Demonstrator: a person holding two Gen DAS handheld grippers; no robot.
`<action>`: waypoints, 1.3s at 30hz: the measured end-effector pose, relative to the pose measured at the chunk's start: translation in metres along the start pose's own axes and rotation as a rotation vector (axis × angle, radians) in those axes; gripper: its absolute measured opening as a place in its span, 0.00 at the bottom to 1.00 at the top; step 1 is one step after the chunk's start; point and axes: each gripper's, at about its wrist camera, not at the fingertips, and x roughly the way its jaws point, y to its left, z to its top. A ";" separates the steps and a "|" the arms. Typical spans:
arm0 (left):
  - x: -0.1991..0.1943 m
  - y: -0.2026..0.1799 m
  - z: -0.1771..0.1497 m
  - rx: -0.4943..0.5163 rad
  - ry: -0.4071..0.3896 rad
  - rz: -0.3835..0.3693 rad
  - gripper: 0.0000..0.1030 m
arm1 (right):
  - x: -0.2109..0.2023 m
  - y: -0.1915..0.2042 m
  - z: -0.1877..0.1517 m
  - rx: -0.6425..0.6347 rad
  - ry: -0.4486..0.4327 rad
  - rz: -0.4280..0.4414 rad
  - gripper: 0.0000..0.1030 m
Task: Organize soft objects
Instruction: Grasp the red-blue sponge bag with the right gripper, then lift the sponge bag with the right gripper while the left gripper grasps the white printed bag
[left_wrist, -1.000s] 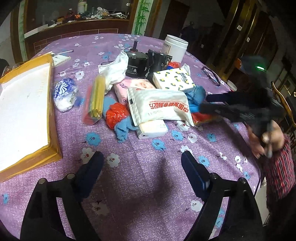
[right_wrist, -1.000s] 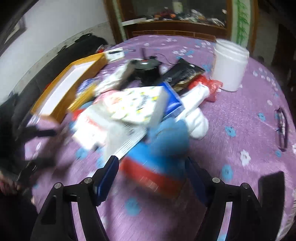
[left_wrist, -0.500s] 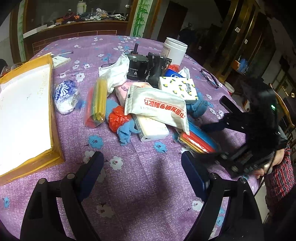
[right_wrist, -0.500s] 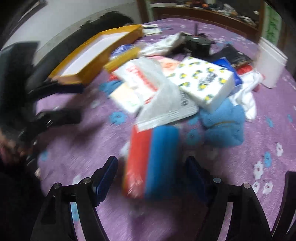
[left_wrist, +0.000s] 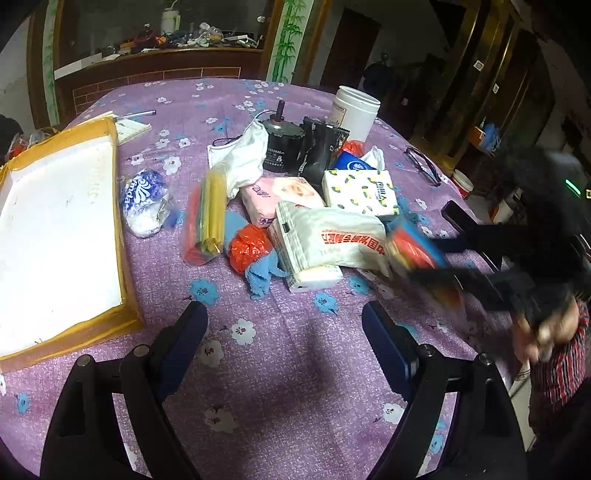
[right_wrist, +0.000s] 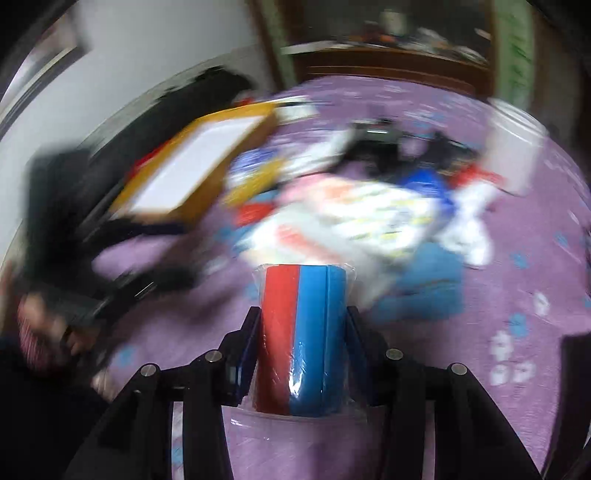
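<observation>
A plastic-wrapped pack of red and blue sponges stands between the fingers of my right gripper. Its jaws are closing and both pads press the pack's sides. In the left wrist view the same pack shows blurred at the right edge of the pile, in the right gripper, lifted off the cloth. My left gripper hangs open over bare purple tablecloth, nothing between its fingers. The pile holds a white packet with red lettering, a pink tissue pack, a lemon-print tissue pack and a yellow sponge pack.
An orange-rimmed white tray lies at the left. A blue-and-white bag sits beside it. Behind the pile stand a black motor, a black pouch and a white jar. Glasses lie at the right. A person's hand holds the right gripper.
The right gripper came down around the red and blue sponge pack, closed on it and lifted it from the pile's edge. The left gripper stayed where it was, open.
</observation>
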 end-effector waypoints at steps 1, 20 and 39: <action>-0.001 -0.001 0.000 0.008 -0.004 0.000 0.84 | 0.006 -0.011 0.005 0.048 0.011 -0.041 0.44; 0.024 -0.008 0.038 -0.080 0.061 0.023 0.84 | 0.008 -0.053 0.043 0.227 -0.261 0.131 0.42; 0.024 -0.063 0.025 0.322 0.207 -0.144 0.84 | -0.032 -0.103 0.022 0.407 -0.383 0.241 0.43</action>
